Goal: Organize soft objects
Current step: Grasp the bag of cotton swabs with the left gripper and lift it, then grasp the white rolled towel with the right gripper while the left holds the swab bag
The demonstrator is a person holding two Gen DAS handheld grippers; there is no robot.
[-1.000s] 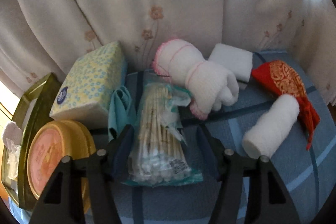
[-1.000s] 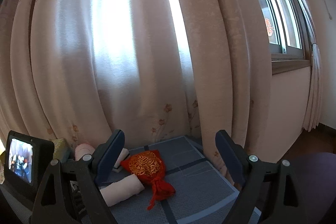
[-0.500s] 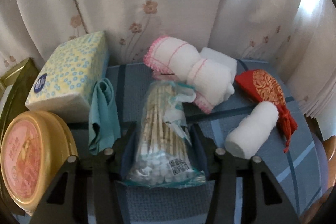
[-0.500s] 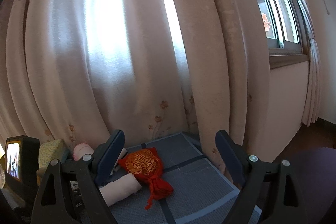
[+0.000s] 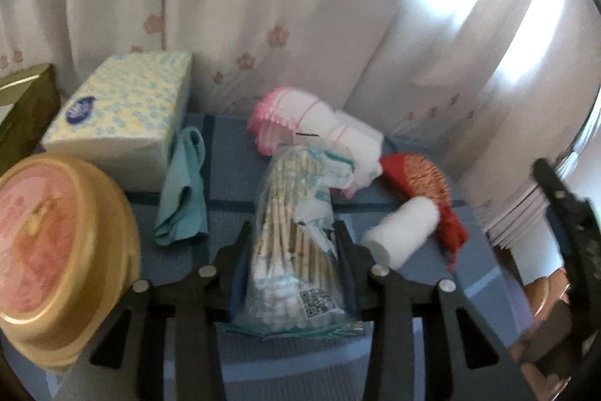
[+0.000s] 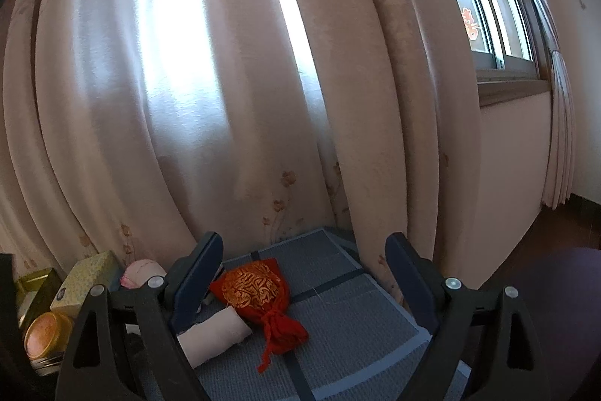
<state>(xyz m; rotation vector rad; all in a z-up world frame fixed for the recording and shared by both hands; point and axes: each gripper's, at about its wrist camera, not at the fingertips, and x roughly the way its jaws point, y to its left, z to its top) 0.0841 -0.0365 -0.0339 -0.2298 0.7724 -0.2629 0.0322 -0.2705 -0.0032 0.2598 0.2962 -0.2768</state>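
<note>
A clear bag of cotton swabs [image 5: 293, 250] lies on the blue checked mat [image 5: 225, 145]. My left gripper [image 5: 292, 228] has both pads against the bag's sides, and its jaws are closing on it. Behind the bag sits a white towel with pink trim [image 5: 300, 115], with a red and gold pouch [image 5: 420, 179] and a white towel roll [image 5: 402, 235] to its right. A teal cloth [image 5: 184, 186] is crumpled to the left. My right gripper [image 6: 304, 247] hangs open and empty above the mat [image 6: 357, 307], with the pouch [image 6: 255, 288] and the roll [image 6: 214, 329] below it.
A yellow and blue tissue pack [image 5: 120, 111] stands at the back left beside a round gold tin [image 5: 56, 243] and a green-gold box [image 5: 22, 108]. Curtains [image 6: 225, 100] hang close behind the mat. The mat's edge drops off at the right.
The left jaws have narrowed from well apart to touching the swab bag. The left view has swung, so the other objects slid left in it. The right gripper has barely moved.
</note>
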